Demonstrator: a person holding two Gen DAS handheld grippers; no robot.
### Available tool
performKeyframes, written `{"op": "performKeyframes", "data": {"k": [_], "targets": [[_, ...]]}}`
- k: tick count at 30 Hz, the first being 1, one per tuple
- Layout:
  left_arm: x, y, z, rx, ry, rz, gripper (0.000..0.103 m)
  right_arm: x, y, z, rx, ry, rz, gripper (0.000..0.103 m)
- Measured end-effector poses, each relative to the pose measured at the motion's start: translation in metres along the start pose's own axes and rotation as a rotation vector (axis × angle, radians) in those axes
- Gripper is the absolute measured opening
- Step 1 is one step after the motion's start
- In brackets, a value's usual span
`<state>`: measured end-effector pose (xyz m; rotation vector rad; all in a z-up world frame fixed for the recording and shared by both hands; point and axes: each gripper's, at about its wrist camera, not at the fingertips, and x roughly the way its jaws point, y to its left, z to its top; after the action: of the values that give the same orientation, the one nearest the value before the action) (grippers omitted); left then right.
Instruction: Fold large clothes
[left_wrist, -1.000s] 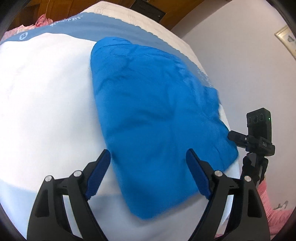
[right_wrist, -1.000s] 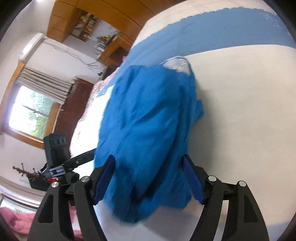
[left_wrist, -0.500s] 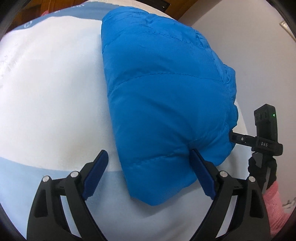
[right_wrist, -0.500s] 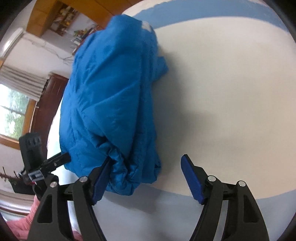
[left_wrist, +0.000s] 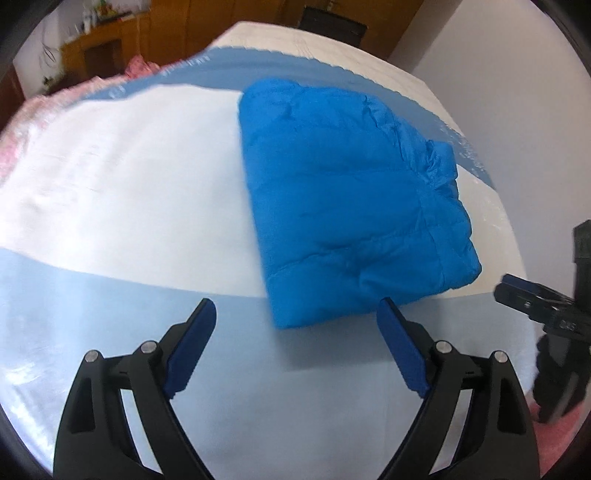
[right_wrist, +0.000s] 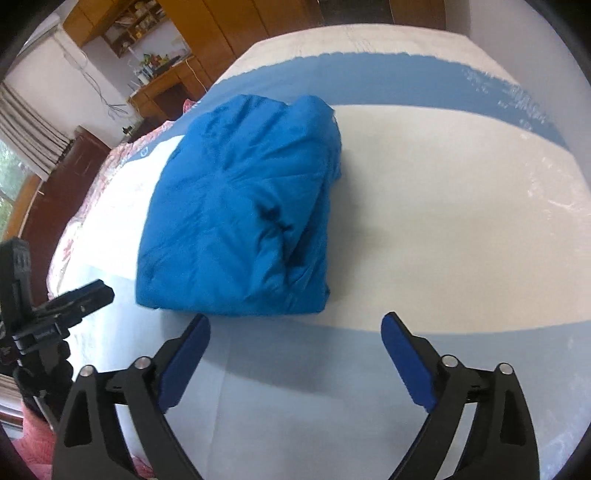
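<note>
Bed (left_wrist: 110, 206) w/ white-and-blue sheet, folded blue puffer jacket (left_wrist: 351, 206) lying on it

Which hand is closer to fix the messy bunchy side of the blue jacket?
Probably the right. The blue jacket shows its bunched, layered edge toward the right gripper, just ahead of its open jaws. The left gripper, also open, faces the smoother folded side. Both are off the fabric.

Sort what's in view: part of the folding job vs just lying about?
Job:
- blue padded jacket, folded into a bundle on the bed
- left gripper, open
- right gripper, open
- white and blue sheet under it

Lying about:
- pink floral blanket
- wooden desk
- clamp-mounted camera
</note>
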<state>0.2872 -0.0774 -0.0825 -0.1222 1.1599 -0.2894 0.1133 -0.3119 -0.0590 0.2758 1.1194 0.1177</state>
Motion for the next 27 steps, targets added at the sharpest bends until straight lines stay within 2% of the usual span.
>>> {"op": "performKeyframes", "data": {"k": [4, 8, 11, 17, 27], "targets": [[-0.03, 0.005, -0.013, 0.023, -0.052, 0.058, 0.092, -0.016, 0.024, -0.007, -0.018, -0.008, -0.041, 0.099], [-0.054, 0.008, -0.027, 0.0, -0.112, 0.101, 0.095, -0.03, 0.05, -0.016, -0.046, -0.022, -0.099, 0.099], [-0.064, 0.005, -0.031, -0.001, -0.126, 0.117, 0.095, -0.034, 0.06, -0.012, -0.054, -0.039, -0.105, 0.099], [-0.084, -0.002, -0.039, 0.032, -0.123, 0.164, 0.095, -0.041, 0.062, -0.014, -0.04, -0.033, -0.108, 0.099], [-0.104, -0.013, -0.053, 0.058, -0.111, 0.188, 0.095, -0.055, 0.073, -0.021, -0.047, -0.043, -0.094, 0.099]]}}
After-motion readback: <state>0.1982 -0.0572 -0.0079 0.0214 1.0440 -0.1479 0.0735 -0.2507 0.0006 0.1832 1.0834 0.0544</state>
